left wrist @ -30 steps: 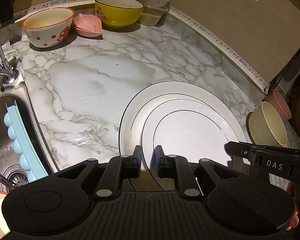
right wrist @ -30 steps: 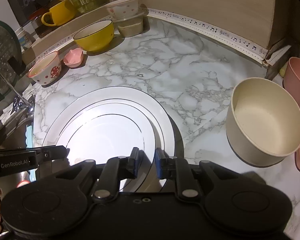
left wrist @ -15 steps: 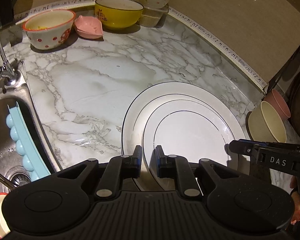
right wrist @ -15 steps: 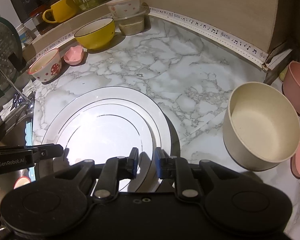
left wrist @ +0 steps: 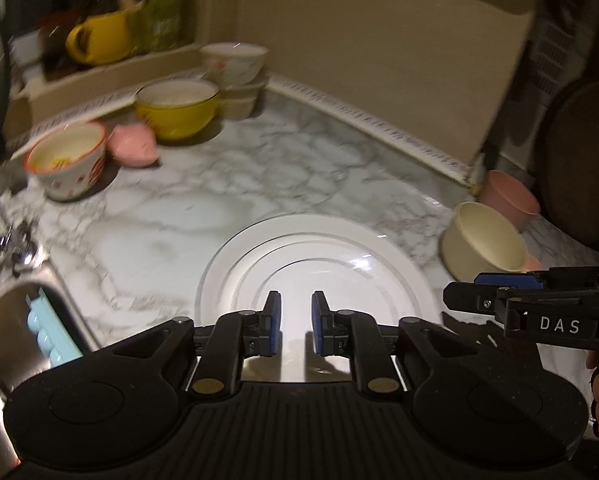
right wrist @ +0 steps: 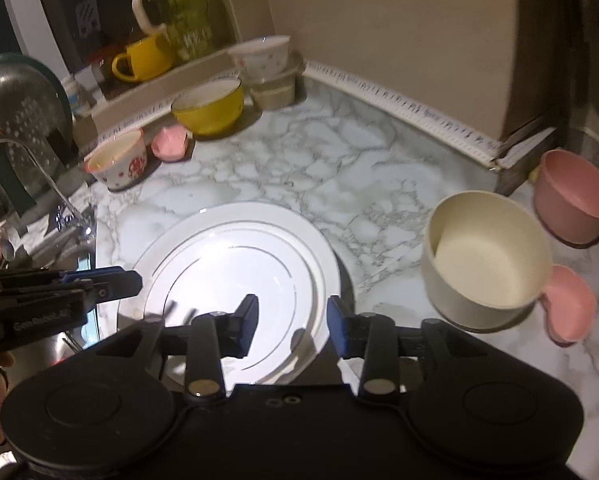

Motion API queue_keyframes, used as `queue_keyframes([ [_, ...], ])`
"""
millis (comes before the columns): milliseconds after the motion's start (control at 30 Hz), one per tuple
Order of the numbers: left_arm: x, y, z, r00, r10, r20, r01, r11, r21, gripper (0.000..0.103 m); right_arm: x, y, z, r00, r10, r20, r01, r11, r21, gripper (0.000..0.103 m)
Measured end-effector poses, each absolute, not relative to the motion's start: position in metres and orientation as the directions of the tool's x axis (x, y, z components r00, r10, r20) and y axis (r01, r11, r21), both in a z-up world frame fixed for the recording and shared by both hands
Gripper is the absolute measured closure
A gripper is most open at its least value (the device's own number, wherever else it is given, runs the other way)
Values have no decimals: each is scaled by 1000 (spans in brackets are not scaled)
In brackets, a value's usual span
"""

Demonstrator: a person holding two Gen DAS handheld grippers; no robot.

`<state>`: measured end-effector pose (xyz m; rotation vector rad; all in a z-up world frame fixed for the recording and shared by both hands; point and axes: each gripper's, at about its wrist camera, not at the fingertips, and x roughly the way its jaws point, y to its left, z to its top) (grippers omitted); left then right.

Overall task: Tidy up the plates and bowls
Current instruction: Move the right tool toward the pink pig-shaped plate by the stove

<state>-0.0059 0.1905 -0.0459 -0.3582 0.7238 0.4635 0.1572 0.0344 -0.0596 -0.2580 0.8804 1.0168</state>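
A stack of white plates with thin dark rims (left wrist: 319, 252) (right wrist: 235, 264) lies on the marble counter (left wrist: 203, 200) (right wrist: 339, 168). My left gripper (left wrist: 295, 322) is open and empty, above the stack's near edge. My right gripper (right wrist: 292, 322) is open wider and empty, over the stack's near right edge. A cream bowl (left wrist: 485, 240) (right wrist: 487, 252) stands right of the plates, with a pink bowl (left wrist: 509, 196) (right wrist: 575, 196) behind it. A yellow bowl (left wrist: 177, 110) (right wrist: 209, 106), a mushroom-pattern bowl (left wrist: 67, 160) (right wrist: 117, 158) and a small pink dish (left wrist: 133, 144) (right wrist: 169, 144) stand at the back left.
A sink (left wrist: 15, 320) with a light blue tray (left wrist: 47, 328) and a tap (right wrist: 39, 172) is at the left. A white flowered bowl on stacked containers (right wrist: 265, 68) is in the back corner. A yellow mug (right wrist: 143, 58) and green jug (right wrist: 183, 12) sit on a ledge. Another pink dish (right wrist: 567, 304) lies at far right.
Both grippers let go of the plate stack and opened, the right wider. Both pulled back and tilted up, so more of the back wall and ledge shows. The plates rest flat on the counter.
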Motion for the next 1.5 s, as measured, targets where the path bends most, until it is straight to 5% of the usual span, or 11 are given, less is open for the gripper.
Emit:
queue_keyframes([
  [133, 3, 171, -34, 694, 272, -667, -462, 878, -122, 69, 156, 12, -46, 276, 647, -711, -807, 558, 195, 52],
  [200, 7, 163, -31, 711, 264, -652, -440, 890, -119, 45, 157, -1, -41, 305, 649, -696, -789, 582, 197, 45],
  [233, 9, 159, -29, 721, 262, -641, -429, 896, -117, 42, 158, -8, -38, 322, 648, -691, -777, 597, 197, 42],
  [367, 18, 138, -21, 755, 231, -613, -365, 926, -100, 40, 162, -36, -30, 378, 641, -668, -734, 647, 206, 36],
  [700, 50, 82, -6, 810, 123, -573, -214, 972, -93, 25, 163, -103, -12, 553, 576, -602, -630, 762, 150, 2],
  [867, 70, 49, 2, 828, 66, -557, -140, 986, -91, 21, 166, -141, -5, 639, 513, -573, -559, 821, 113, 1],
  [1067, 98, 8, 10, 838, -2, -546, -62, 993, -99, 2, 177, -190, -5, 703, 440, -559, -474, 875, 93, 0],
  [1500, 172, -90, -7, 809, -143, -570, 103, 989, -103, 0, 220, -284, -20, 757, 269, -595, -287, 955, 67, 0],
])
